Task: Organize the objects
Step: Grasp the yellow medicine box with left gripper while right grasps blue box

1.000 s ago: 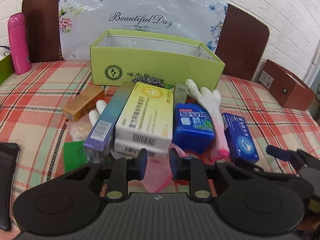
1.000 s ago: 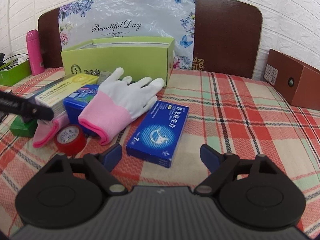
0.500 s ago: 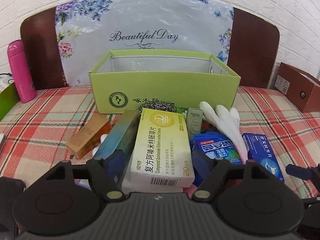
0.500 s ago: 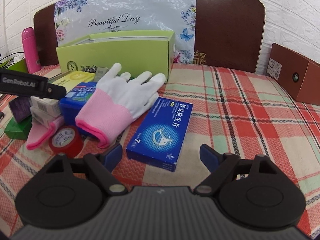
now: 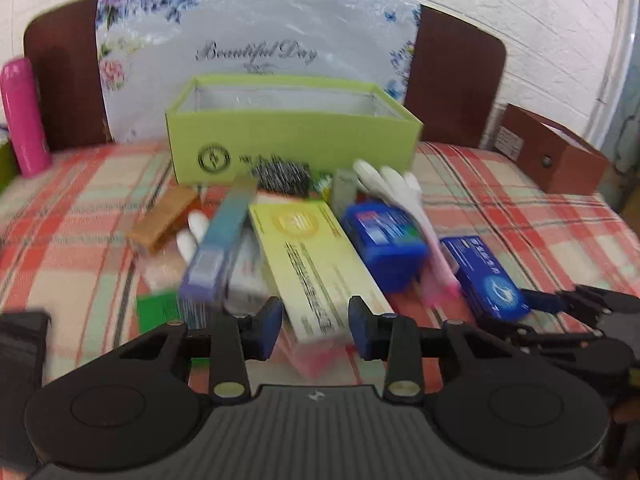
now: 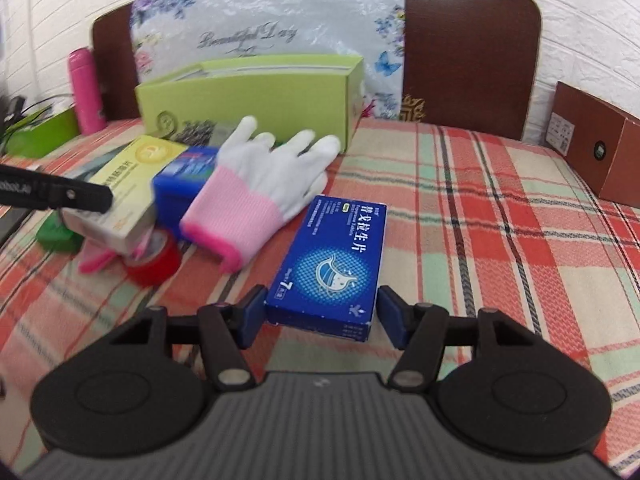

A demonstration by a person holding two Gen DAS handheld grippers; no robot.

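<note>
A white brick wall point(image 6: 580, 20) rises behind a dark brown headboard point(image 6: 472, 48), against which a flowered "Beautiful Day" sheet point(image 5: 256, 40) leans; below them a red, green and cream plaid surface point(image 6: 500, 216) carries everything. One open light-green box point(image 5: 292, 140) stands near the far edge, with a brown carton point(image 6: 596, 144) at the far right corner and one pink bottle point(image 5: 22, 116) at the far left. In front of the green box lies a crowded heap: one long yellow medicine box point(image 5: 316, 264), one teal-and-purple carton point(image 5: 218, 248) beside it, one chunky blue box point(image 5: 386, 244), one amber box point(image 5: 164, 220) and one flat dark-blue box point(image 6: 336, 264) printed with a mask picture. Two white gloves with pink cuffs are there, one point(image 6: 260, 184) draped over the chunky blue box, the other mostly buried. One red tape roll point(image 6: 154, 260) sits toward the near edge. The left gripper point(image 5: 316, 324) has its jaws closed in on the near end of the yellow medicine box, though blur hides whether they touch it. The right gripper point(image 6: 320, 312) has its jaws spread on either side of the flat dark-blue box, with small gaps showing.
</note>
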